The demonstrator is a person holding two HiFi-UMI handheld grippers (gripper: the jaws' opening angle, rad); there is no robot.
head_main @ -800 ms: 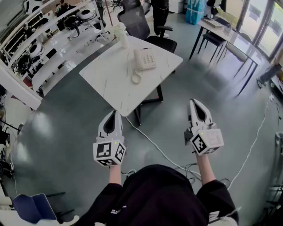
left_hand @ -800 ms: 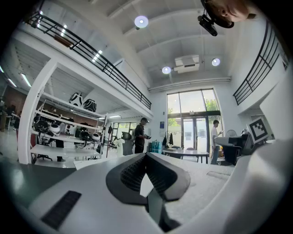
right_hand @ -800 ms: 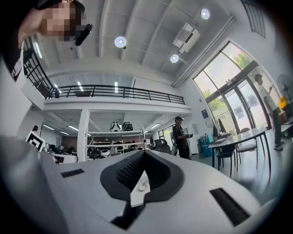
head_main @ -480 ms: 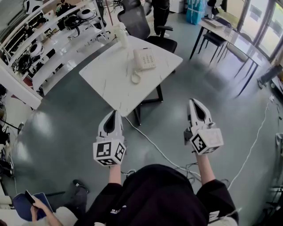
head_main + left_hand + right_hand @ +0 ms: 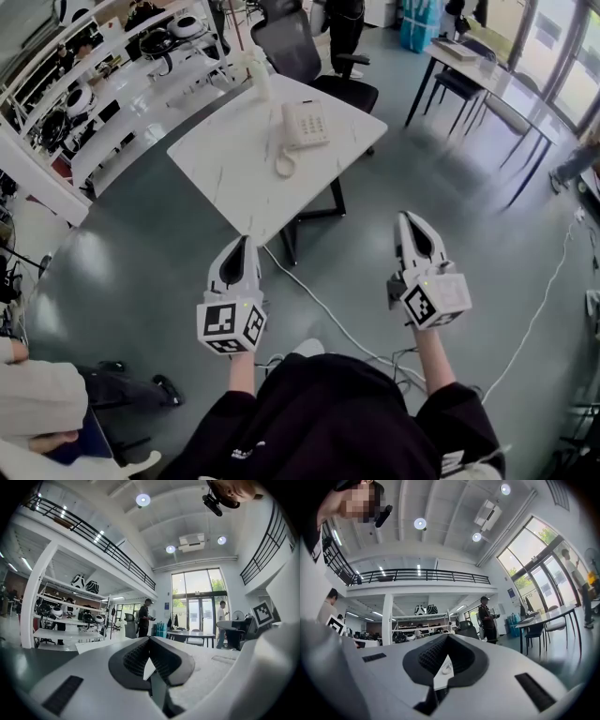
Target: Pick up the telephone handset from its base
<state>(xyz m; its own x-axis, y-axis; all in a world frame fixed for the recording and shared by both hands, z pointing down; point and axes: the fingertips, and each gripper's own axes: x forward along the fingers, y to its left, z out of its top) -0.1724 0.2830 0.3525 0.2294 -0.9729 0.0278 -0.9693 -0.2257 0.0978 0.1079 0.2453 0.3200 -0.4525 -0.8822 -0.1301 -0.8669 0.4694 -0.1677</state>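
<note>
**Two shut, empty grippers held short of a table bearing a telephone**

A white, marble-patterned table (image 5: 220,178) is seen from above on a grey floor. A white telephone (image 5: 311,124) is set near the table's far edge. Its handset (image 5: 290,126) is laid on the base, untouched. A coiled cord (image 5: 284,167) is looped on the table top just in front of the base, toward the table's near corner.

The left gripper (image 5: 246,241) is held over the floor, just short of the table's near corner, and is pointed toward the table. In the left gripper view, the left gripper's (image 5: 149,644) jaws are seen pressed together, with nothing between them.

The right gripper (image 5: 405,218) is held to the right of the table's near corner, well apart from the table. In the right gripper view, the right gripper's (image 5: 446,641) jaws are likewise closed tip to tip and nothing is held.

A dark office chair (image 5: 286,42) is placed behind the table's far side. A pale cable (image 5: 328,314) is trailed over the floor from beneath the table.
</note>
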